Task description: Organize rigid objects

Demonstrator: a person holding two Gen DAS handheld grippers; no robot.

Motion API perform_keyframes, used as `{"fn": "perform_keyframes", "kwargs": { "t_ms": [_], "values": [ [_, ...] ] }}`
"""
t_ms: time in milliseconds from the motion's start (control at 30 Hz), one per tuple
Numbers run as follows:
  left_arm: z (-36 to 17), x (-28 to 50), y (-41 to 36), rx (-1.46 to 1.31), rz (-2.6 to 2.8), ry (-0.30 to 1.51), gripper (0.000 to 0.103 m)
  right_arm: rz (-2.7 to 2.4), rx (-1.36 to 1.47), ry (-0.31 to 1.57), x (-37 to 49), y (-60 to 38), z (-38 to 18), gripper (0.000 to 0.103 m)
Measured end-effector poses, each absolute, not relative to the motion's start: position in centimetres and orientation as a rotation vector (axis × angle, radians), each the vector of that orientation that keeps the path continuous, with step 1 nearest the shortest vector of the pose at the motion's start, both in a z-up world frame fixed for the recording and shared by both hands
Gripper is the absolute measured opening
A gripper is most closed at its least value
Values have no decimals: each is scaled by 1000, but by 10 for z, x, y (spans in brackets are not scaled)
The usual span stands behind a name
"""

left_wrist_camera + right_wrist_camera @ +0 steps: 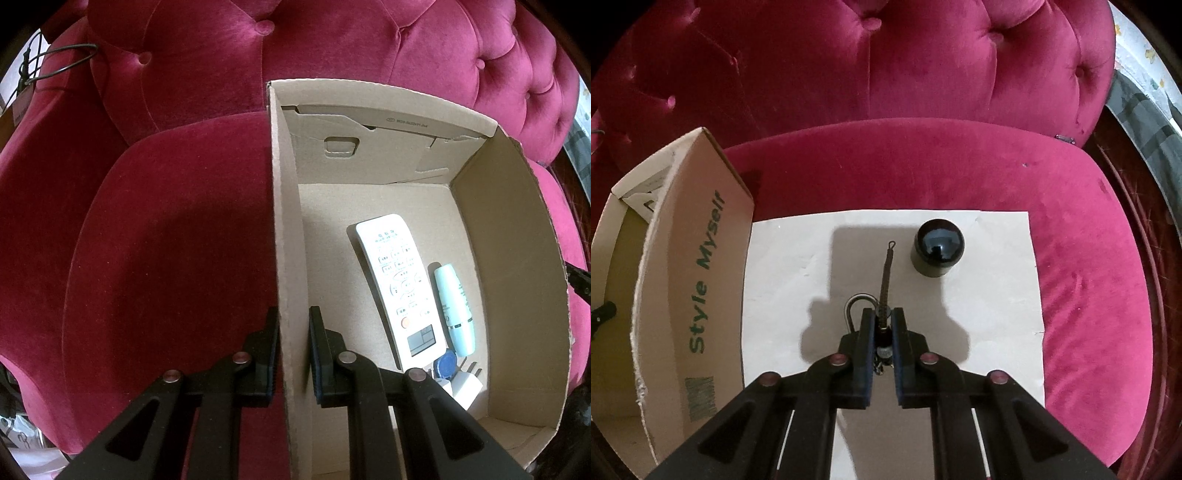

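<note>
the light, dangly keyring (884, 325) is pinched at its stiff braided strap by the right hand-held gripper (883, 325), while the box wall (290, 258) is clamped by the left hand-held gripper (293, 332).

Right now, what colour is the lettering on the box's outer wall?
Green lettering on the tan cardboard box; the right wrist view shows it best.

Home: tufted velvet armchair (923, 74)

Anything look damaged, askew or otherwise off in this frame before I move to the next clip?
One thing: the cardboard box has a ragged, torn top rim along its near wall. Otherwise nothing stands out. The remote and blue tube lie flat inside, and the black jar stands upright on the white sheet.
</note>
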State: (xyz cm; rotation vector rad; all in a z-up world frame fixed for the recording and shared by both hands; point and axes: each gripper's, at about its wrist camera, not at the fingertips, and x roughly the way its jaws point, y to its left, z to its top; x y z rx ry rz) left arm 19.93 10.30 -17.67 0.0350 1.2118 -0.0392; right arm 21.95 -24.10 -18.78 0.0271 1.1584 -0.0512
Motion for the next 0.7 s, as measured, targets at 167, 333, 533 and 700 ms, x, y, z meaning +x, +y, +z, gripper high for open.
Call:
{"fn": "perform_keyframes", "kwargs": {
  "t_ms": [167, 333, 533, 700],
  "values": [
    [-176, 199, 104, 33, -39, 1212, 15, -52, 32, 1145, 215, -240, -181, 7],
    [-176, 200, 103, 31, -38, 1212, 15, -52, 39, 1128, 210, -237, -165, 7],
    [-176, 200, 103, 32, -38, 1212, 15, -52, 27, 1104, 204, -232, -149, 7],
    [-176, 199, 104, 27, -38, 1210, 15, -51, 15, 1083, 200, -227, -131, 7]
  ]
}}
